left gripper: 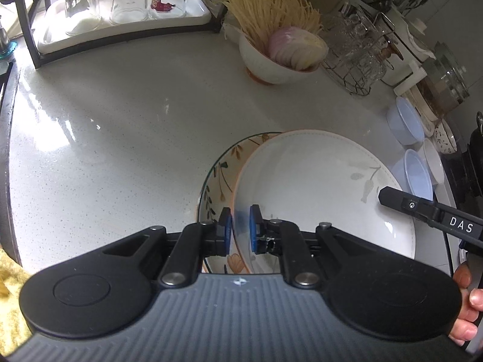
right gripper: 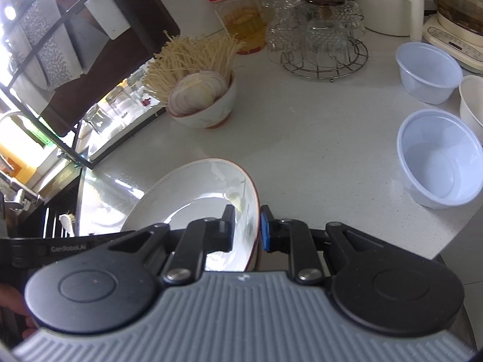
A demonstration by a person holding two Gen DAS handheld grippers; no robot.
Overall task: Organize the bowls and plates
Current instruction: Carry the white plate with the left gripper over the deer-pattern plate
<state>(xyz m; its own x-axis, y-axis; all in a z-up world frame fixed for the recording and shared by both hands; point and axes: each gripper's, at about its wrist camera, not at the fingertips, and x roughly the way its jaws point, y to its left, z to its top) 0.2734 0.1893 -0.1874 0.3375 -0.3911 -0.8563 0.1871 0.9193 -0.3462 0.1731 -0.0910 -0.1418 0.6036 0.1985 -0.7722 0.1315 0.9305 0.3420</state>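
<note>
Claw (left gripper: 240,229), white plate (left gripper: 317,187), speckled counter (left gripper: 120,138).

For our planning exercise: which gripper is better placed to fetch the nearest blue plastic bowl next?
Probably the right. Both grippers clamp the white plate by its rim, but the blue bowl sits just right of the right gripper; from the left gripper it lies beyond the plate.
</note>
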